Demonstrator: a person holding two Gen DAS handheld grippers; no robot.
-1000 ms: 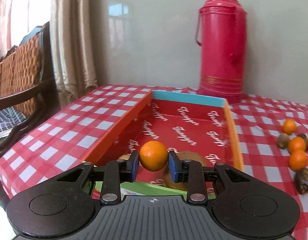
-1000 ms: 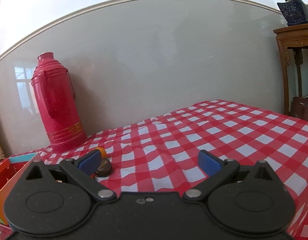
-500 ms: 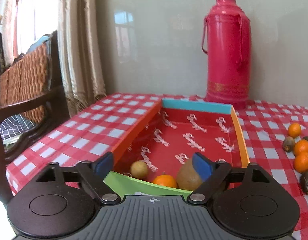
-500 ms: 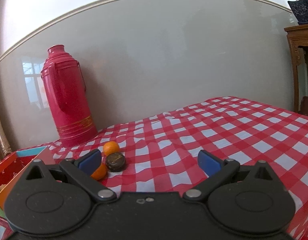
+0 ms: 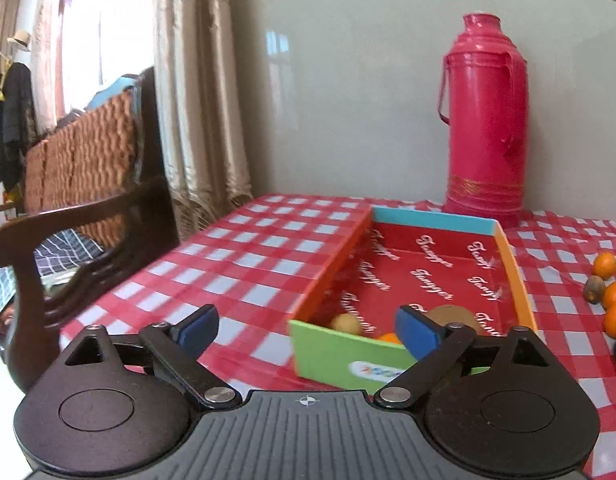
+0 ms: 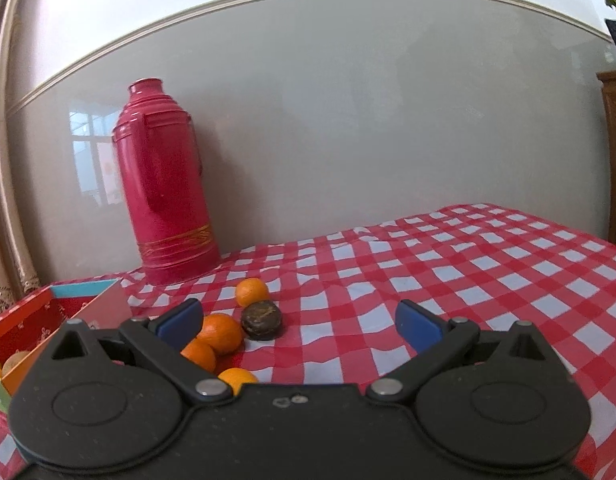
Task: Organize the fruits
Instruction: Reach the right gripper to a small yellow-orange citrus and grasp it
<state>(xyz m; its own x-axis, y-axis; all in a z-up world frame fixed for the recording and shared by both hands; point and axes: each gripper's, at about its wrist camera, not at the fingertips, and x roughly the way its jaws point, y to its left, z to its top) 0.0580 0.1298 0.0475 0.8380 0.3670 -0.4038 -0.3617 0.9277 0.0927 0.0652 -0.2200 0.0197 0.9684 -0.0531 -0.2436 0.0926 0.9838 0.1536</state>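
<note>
- Plainly, the left gripper [image 5: 306, 330] carries nothing: its blue-padded jaws are opening, already wide, with only checked cloth and the box's near wall showing between them.
- It hangs just short of the shallow cardboard box with red printed lining [image 5: 513, 268], on the near side of the green end wall, which looks to me like a hand that has no more business inside the box.
- Inside, at the near end, lie a small orange mandarin [image 5: 389, 337], a pale yellowish round fruit [image 5: 345, 323] and a brown fuzzy kiwi-like fruit [image 5: 453, 315]. They sit together by the green wall, probably because that end is easiest to reach.
- The right gripper [image 6: 300, 322] is also spread wide and empty, pointing along the red-and-white checked tablecloth [image 6: 467, 280].
- Just ahead of its left finger lies the unsorted cluster: several loose orange mandarins [image 6: 222, 332] bunched close, with a dark wrinkled round fruit [image 6: 263, 320] beside them. One more mandarin peeks out right at the gripper's body.
- The wide stance suits the job, I'd say, since round fruit needs room on both sides before the pads close.
- The heap lies left of the jaws' centre line, so the right hand would have to shift that way to straddle any fruit.
- A tall crimson vacuum flask with a gold band [image 6: 168, 184] stands by the wall behind the box, apart from the fruit.
</note>
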